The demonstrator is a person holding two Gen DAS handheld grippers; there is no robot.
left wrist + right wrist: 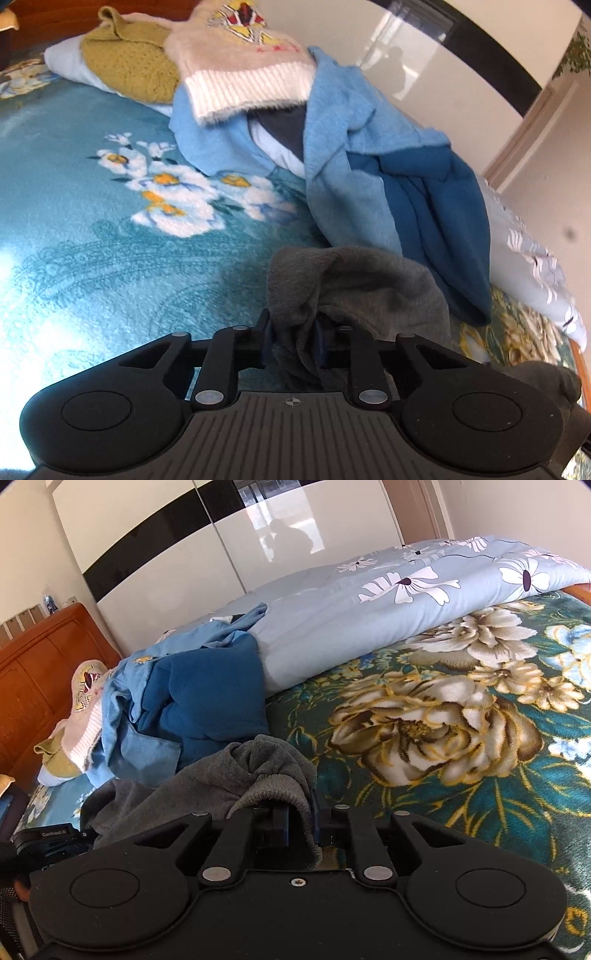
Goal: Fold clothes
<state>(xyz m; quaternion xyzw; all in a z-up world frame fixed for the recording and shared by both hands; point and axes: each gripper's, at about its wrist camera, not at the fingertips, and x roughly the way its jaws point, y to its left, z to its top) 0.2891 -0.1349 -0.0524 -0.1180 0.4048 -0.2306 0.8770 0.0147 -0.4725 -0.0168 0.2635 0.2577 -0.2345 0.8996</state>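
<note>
Left gripper (291,341) clamped on crumpled grey knit garment (354,284), right gripper (297,825) clamped on its ribbed edge, olive knit sweater (129,62) plain only in left view, folded pale-blue floral quilt (351,616) fully shown only in right view.

The left gripper (293,332) is matte black plastic — a wide body with a round, shallow disc recess on each side and a ribbed, dark grey centre plate bearing a small crosshair mark. Two flat linkage bars run forward to each finger, pinned with silver rivets. The fingers (264,334) are black with blue inner pads. The right gripper (299,821) has the same build — twin discs, riveted links, blue-faced fingers (280,821) — but a plain centre plate with one small screw. Its far left shows another black device with small white lettering, too fine to read.
</note>
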